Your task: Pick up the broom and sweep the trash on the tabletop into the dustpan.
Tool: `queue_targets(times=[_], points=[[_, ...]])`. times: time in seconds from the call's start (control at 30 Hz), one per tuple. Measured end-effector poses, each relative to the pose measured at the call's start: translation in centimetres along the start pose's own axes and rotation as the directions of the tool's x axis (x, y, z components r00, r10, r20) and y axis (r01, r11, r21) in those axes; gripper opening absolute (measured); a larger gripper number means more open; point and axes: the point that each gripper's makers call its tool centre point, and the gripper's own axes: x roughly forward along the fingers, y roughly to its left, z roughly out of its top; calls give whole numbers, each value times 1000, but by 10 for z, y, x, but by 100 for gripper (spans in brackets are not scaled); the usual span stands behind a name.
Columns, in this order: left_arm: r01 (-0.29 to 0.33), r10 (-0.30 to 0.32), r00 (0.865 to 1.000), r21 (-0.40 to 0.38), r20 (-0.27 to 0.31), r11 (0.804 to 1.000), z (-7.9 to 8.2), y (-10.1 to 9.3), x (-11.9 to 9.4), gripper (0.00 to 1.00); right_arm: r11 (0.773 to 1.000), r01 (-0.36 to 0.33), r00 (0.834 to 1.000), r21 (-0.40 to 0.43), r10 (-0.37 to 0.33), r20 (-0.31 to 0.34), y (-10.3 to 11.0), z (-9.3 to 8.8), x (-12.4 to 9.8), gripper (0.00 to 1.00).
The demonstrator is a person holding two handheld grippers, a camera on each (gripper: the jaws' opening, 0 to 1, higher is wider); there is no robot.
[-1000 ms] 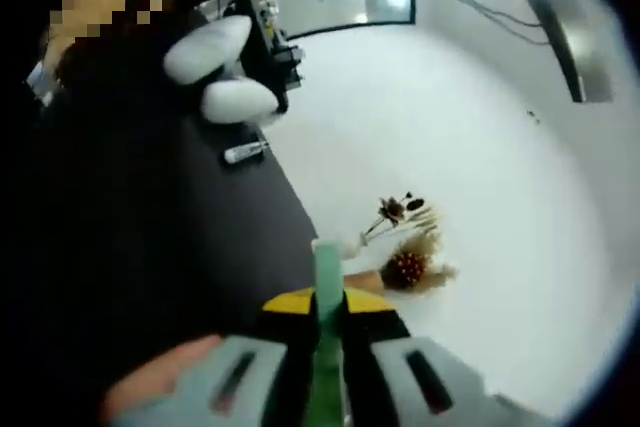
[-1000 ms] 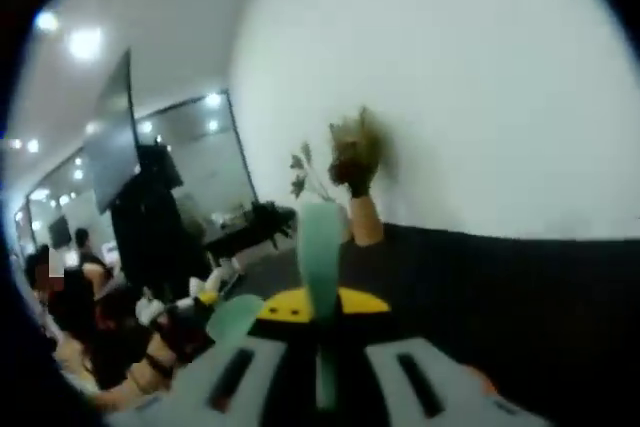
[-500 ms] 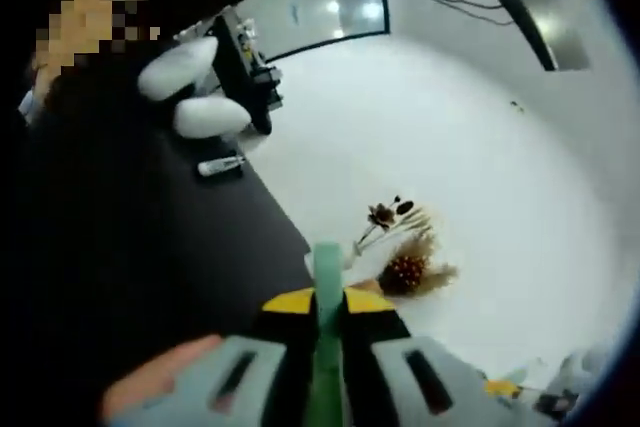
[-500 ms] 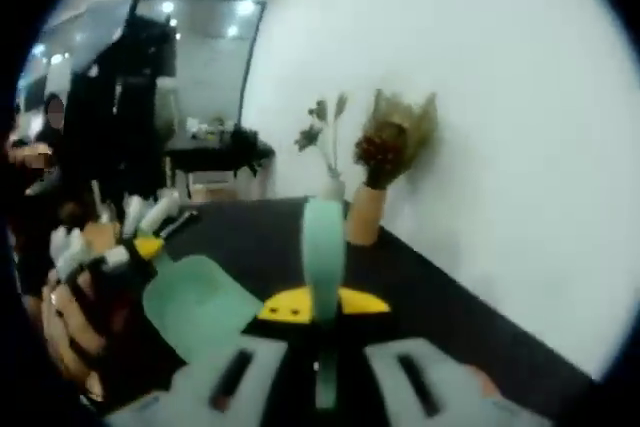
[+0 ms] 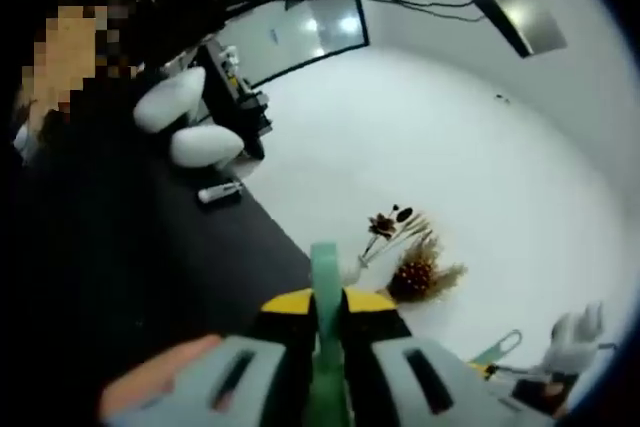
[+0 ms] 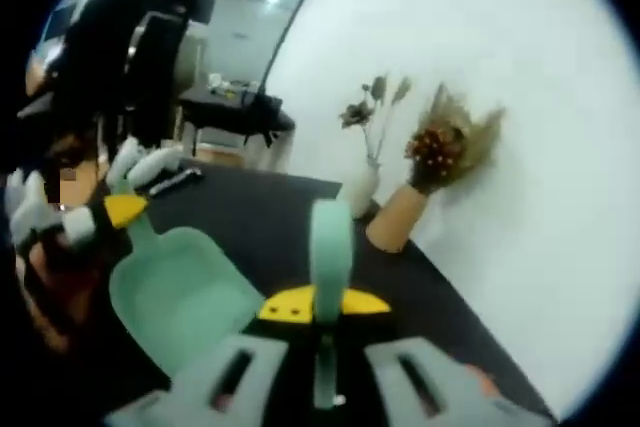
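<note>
While each gripper is clamped on a green handle rising between its jaws, the left gripper [image 5: 325, 342] carries the dustpan [image 6: 185, 287], whose open scoop shows in the right gripper view, and the right gripper [image 6: 322, 342] seemingly carries the broom handle [image 6: 330, 247]. Both tools hang above the black counter [image 6: 270, 227], probably being brought together for sweeping. Beyond stand two vases of dried flowers, one white [image 6: 358, 187] and one tan [image 6: 398, 217]; no trash can be made out.

A white wall [image 6: 520, 77] backs the black tabletop [image 6: 270, 232], with dried flowers in vases [image 6: 440, 162] at two o'clock
</note>
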Motion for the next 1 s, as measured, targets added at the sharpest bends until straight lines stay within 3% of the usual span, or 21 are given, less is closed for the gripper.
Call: queue_targets(times=[0.2, 0.4, 0.5, 0.7, 0.77, 0.83, 0.93, 1.0], points=[[1, -1, 1000, -14, -4, 1000, -1, 1, 0, 11, 997, 13, 1000, -77, -14, -5, 13, -3, 9, 6], [-3, 3, 1000, -11, -4, 1000, -1, 2, -1, 11, 997, -9, 999, -75, 6, -37, 22, -11, 15, 6], [-3, 3, 1000, -14, -4, 1000, -1, 2, -1, 11, 995, -91, 995, -33, 89, -35, 39, -8, 12, 6], [-3, 3, 1000, -11, -7, 1000, -2, 2, -1, 11, 988, -152, 988, 16, 151, 23, 48, 10, 0, 6], [-3, 3, 1000, -12, -7, 1000, -2, 2, 0, 11, 989, -145, 989, 23, 144, 40, 44, 14, -3, 6], [-1, 1, 1000, -14, -8, 1000, -2, 2, 0, 11, 996, -92, 995, -6, 92, 38, 35, 14, -2, 6], [0, 0, 1000, -13, -8, 1000, -2, 1, 0, 11, 995, -33, 999, -91, 31, -25, 34, 1, 6, 6], [-1, 0, 1000, -14, -8, 1000, -2, 2, 0, 11, 994, -64, 996, -92, 58, -62, 47, -5, 11, 6]])
